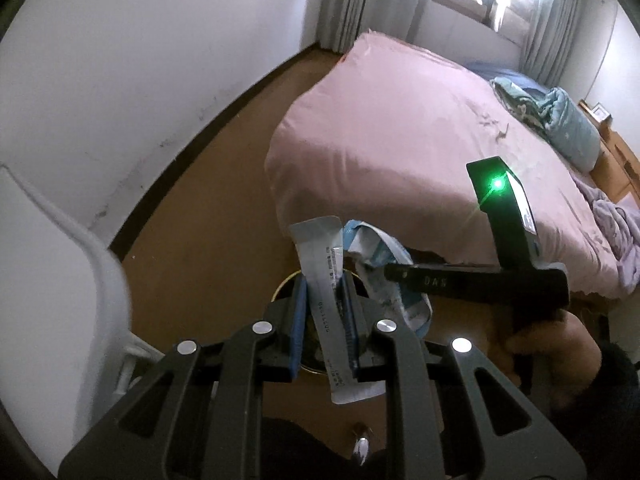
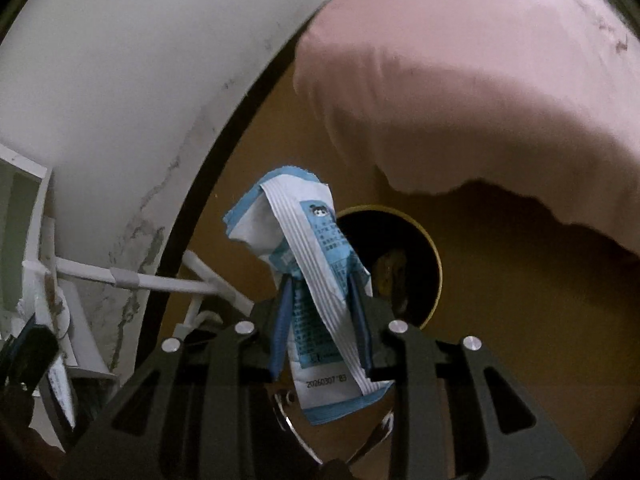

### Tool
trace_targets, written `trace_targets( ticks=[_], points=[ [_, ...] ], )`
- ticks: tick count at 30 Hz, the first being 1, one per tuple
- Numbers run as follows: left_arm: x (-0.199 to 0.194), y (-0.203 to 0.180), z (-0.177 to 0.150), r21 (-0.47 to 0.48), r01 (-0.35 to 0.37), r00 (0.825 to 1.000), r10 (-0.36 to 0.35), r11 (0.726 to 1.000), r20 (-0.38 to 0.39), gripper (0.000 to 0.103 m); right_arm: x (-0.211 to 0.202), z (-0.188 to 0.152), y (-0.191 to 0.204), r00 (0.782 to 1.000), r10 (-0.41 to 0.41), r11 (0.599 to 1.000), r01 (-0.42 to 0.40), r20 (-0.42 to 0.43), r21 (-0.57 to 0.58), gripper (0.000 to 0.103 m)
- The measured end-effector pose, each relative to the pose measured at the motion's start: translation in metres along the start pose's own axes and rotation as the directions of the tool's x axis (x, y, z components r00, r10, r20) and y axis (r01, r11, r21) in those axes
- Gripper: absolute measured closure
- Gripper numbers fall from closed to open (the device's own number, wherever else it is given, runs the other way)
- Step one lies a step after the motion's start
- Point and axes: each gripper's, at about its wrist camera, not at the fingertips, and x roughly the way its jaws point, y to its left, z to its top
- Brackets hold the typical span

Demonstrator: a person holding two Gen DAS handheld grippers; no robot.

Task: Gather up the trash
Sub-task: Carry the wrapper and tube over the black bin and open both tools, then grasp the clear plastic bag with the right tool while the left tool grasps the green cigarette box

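Note:
My left gripper (image 1: 325, 286) is shut on a grey foil wrapper (image 1: 326, 280) that stands upright between the blue pads. My right gripper (image 2: 323, 280) is shut on a blue and white snack wrapper (image 2: 308, 248); this wrapper also shows in the left wrist view (image 1: 380, 276), with the right gripper's black body (image 1: 480, 280) beside it. Both wrappers hang above a round dark bin with a yellow rim (image 2: 436, 256), which stands on the brown floor. The bin is partly hidden behind my left fingers in the left wrist view (image 1: 286, 284).
A bed with a pink cover (image 1: 400, 140) stands to the right of the bin, its edge overhanging the floor. A white wall (image 1: 120, 80) and white furniture (image 1: 52, 272) are at the left. A white rack (image 2: 120, 280) is by the wall.

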Motion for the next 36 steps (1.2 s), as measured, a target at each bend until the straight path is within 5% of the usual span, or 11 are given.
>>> trace_targets(
  ticks=[7, 9, 11, 12, 26, 28, 30, 36],
  points=[
    [0.038, 0.000, 0.011, -0.012, -0.006, 0.999, 0.005, 1.000, -0.043, 0.086, 0.008, 0.001, -0.006, 1.000, -0.015, 0.999, 0.016, -0.019, 0.034, 0.075],
    [0.042, 0.002, 0.011, -0.018, -0.004, 0.999, 0.004, 1.000, -0.054, 0.086, 0.008, 0.002, -0.008, 1.000, -0.022, 0.999, 0.022, -0.014, 0.048, 0.068],
    [0.045, 0.002, 0.009, -0.018, -0.002, 0.998, 0.001, 1.000, -0.061, 0.086, 0.004, 0.000, -0.011, 1.000, -0.017, 0.998, 0.017, -0.001, 0.063, 0.042],
    [0.045, 0.003, 0.008, -0.016, -0.001, 0.998, 0.000, 1.000, -0.063, 0.086, 0.003, 0.001, -0.011, 1.000, -0.020, 0.998, 0.020, 0.006, 0.065, 0.039],
    [0.089, -0.011, 0.010, 0.016, 0.059, 0.988, -0.056, 0.998, -0.146, 0.085, -0.034, 0.001, -0.044, 0.982, -0.031, 0.968, -0.017, 0.188, 0.250, 0.025],
    [0.092, -0.014, 0.014, 0.016, 0.069, 0.986, -0.066, 0.997, -0.156, 0.072, -0.038, 0.002, -0.046, 0.976, -0.044, 0.965, -0.014, 0.213, 0.261, 0.023],
    [0.087, -0.015, 0.017, 0.013, 0.053, 0.989, -0.050, 0.999, -0.141, 0.035, -0.042, 0.002, -0.045, 0.972, -0.050, 0.966, -0.012, 0.231, 0.260, 0.021],
    [0.046, -0.017, 0.021, 0.054, -0.010, 0.998, 0.013, 0.998, -0.066, 0.022, -0.041, 0.005, -0.032, 0.969, -0.050, 0.980, 0.000, 0.242, 0.199, 0.021]
  ],
)
